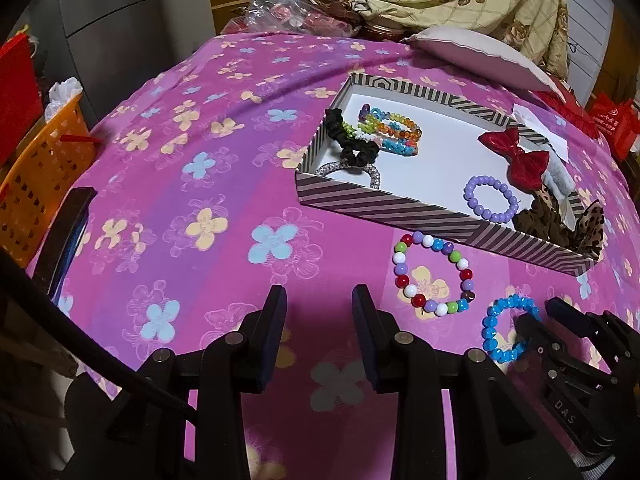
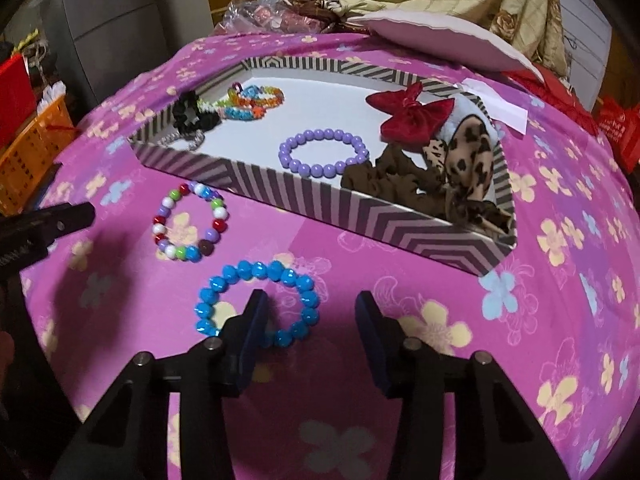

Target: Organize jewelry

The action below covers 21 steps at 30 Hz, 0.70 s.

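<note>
A striped box [image 1: 420, 216] [image 2: 304, 200] lies on the pink flowered cloth and holds a purple bead bracelet [image 1: 491, 199] [image 2: 324, 153], coloured bands, scrunchies and a red bow [image 1: 516, 156] [image 2: 412, 114]. A multicoloured bead bracelet [image 1: 434, 274] [image 2: 188, 222] and a blue bead bracelet [image 1: 508, 328] [image 2: 258, 304] lie on the cloth in front of the box. My right gripper [image 2: 310, 304] [image 1: 540, 316] is open, its left finger inside the blue bracelet's ring. My left gripper [image 1: 320, 300] is open and empty over bare cloth, left of both bracelets.
An orange basket [image 1: 36, 184] [image 2: 24, 152] stands off the left edge. A pillow [image 1: 476, 56] [image 2: 440, 40], a blanket and plastic bags pile up at the back. A white paper slip [image 1: 540, 128] lies behind the box.
</note>
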### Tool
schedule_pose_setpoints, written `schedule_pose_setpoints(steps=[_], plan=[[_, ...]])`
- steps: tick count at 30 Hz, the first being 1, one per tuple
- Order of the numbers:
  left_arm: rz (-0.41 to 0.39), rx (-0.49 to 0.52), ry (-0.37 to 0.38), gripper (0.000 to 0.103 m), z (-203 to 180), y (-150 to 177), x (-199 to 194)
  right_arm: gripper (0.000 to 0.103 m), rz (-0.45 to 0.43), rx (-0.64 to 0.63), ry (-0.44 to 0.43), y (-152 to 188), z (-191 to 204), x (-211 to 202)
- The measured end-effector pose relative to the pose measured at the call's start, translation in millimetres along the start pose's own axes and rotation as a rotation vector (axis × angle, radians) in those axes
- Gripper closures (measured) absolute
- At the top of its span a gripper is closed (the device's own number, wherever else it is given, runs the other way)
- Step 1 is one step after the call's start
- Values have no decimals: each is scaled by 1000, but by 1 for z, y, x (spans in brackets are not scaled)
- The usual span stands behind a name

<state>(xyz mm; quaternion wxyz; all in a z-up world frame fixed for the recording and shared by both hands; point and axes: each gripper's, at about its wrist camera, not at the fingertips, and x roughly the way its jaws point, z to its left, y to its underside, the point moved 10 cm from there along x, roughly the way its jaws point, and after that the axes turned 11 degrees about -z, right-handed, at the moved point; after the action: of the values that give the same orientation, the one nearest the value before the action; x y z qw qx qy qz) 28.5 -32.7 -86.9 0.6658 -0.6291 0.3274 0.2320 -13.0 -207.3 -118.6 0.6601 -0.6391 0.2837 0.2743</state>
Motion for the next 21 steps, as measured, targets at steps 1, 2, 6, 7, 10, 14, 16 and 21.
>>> schedule_pose_setpoints(steps=[1, 2, 6, 7, 10, 14, 16, 21], plan=[[3, -3, 3, 57, 0, 0, 1, 60, -1, -1, 3, 0, -2, -1], [8, -8, 9, 57, -1, 1, 2, 60, 2, -1, 9, 0, -4, -1], [39, -33, 55, 57, -10, 3, 10, 60, 6, 7, 29, 2, -14, -3], [47, -40, 67, 57, -13, 3, 13, 60, 6, 13, 23, 2, -14, -4], [69, -69, 103, 57, -23, 4, 21, 60, 7, 11, 7, 3, -13, -5], [87, -78, 112, 57, -33, 2, 33, 60, -1, 10, -8, 2, -12, -4], [92, -82, 113, 57, -37, 0, 39, 60, -10, 9, -19, 1, -12, -3], [87, -87, 92, 57, -42, -5, 54, 72, -32, -15, -38, -1, -12, -1]])
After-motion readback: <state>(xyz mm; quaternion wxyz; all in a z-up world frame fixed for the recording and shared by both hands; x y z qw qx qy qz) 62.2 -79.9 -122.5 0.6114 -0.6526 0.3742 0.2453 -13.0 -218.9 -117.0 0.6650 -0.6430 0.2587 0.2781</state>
